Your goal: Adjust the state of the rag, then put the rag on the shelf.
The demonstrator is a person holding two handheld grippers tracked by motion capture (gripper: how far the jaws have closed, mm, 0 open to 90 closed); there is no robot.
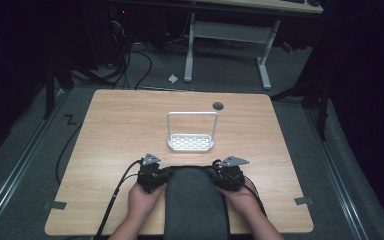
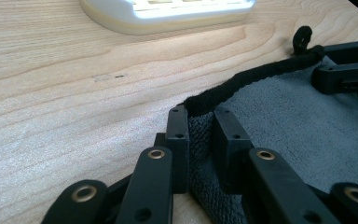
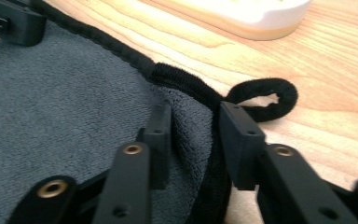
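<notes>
The wooden surface takes up most of the high view, pale and bare apart from a round dark grommet near its far edge. Beyond it, on the grey floor, stand the white legs of another desk among loose cables.

On the near half of the surface lies a dark grey towel, running from the near edge forward between the person's two hands. Its pile looks soft and fine in both gripper views, and a thick black hem borders its far edge. At the right corner the hem ends in a small black hanging loop, which lies flat on the wood.

Just past the towel's far edge stands a white rack, a slotted base with a tall hoop handle rising upright from it. It sits near the towel but apart from it.

The left tongs hold the towel's far left corner: the jaws stand close, with a fold of grey cloth and the hem's end pinched between them. The right tongs sit at the far right corner, with bunched cloth and hem between the jaws; the jaws are not fully together, and the cloth fills the gap and touches both.

Each hand rests low on the surface, at either side of the towel.
</notes>
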